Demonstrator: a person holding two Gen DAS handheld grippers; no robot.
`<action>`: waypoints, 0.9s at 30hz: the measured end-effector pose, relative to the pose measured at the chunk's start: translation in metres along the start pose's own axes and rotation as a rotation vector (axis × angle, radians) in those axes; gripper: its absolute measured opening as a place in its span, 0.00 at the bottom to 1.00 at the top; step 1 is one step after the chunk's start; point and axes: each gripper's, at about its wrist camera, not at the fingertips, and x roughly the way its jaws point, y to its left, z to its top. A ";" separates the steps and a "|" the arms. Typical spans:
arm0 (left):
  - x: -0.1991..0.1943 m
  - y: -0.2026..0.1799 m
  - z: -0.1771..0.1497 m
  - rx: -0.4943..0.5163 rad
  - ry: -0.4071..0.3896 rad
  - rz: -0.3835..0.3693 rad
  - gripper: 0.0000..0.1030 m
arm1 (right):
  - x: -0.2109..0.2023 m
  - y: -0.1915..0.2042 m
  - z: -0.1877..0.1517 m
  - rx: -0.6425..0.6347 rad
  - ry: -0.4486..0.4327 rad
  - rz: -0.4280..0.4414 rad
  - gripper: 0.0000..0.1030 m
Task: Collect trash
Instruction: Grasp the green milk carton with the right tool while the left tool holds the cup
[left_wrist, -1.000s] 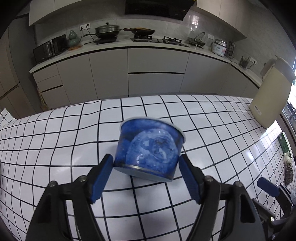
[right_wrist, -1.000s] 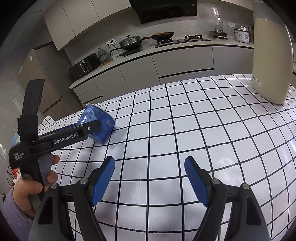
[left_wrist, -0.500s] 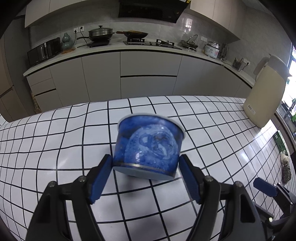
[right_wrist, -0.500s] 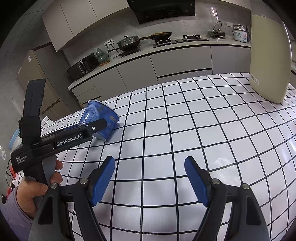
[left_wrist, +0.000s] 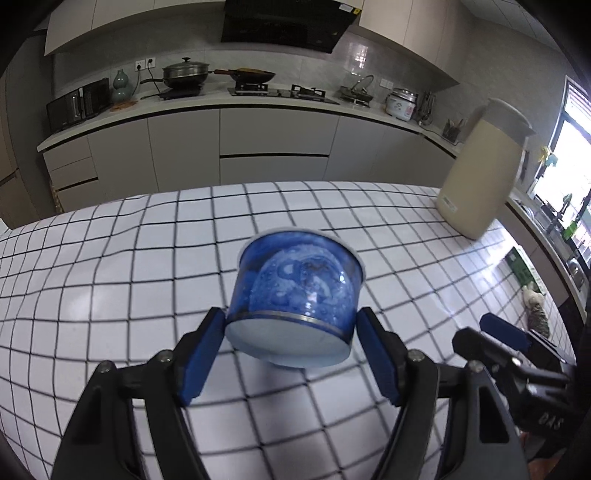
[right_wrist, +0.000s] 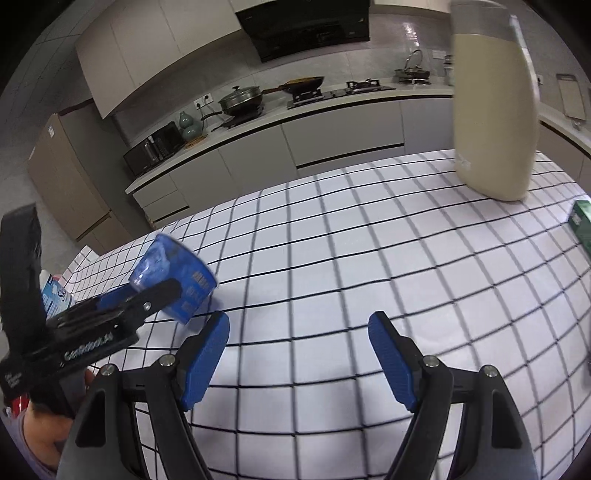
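Cup (left_wrist: 295, 291) of blue translucent plastic with a white rim, round and tapered, sits clamped between the blue pads of the left hand-held gripper (left_wrist: 291, 336). The pads press on its narrow base end at both sides; the cup is tilted, its wide mouth pointing away toward the far side of the scene. In the right wrist view the same cup (right_wrist: 173, 277) appears at the left, raised clear of the worktop (right_wrist: 332, 277), which carries a white cloth with a black grid.

Right hand-held gripper (right_wrist: 299, 347) has its blue pads well apart with only the gridded cloth between them. It holds nothing. It lies to the right of the left one, near it.

Tall cream-coloured jug with a grey lid (right_wrist: 495, 110) stands upright at the far right of the worktop, well apart from the cup. A green box (right_wrist: 581, 225) lies at the right edge, near the jug.
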 end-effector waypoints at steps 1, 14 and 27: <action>-0.001 -0.009 -0.003 0.006 0.008 -0.012 0.71 | -0.005 -0.007 -0.001 0.010 -0.003 -0.003 0.77; 0.010 -0.139 -0.052 0.024 0.065 -0.102 0.71 | -0.073 -0.121 -0.015 0.069 -0.036 -0.059 0.77; 0.022 -0.223 -0.056 -0.053 -0.014 -0.002 0.71 | -0.120 -0.265 0.004 0.050 -0.045 -0.063 0.77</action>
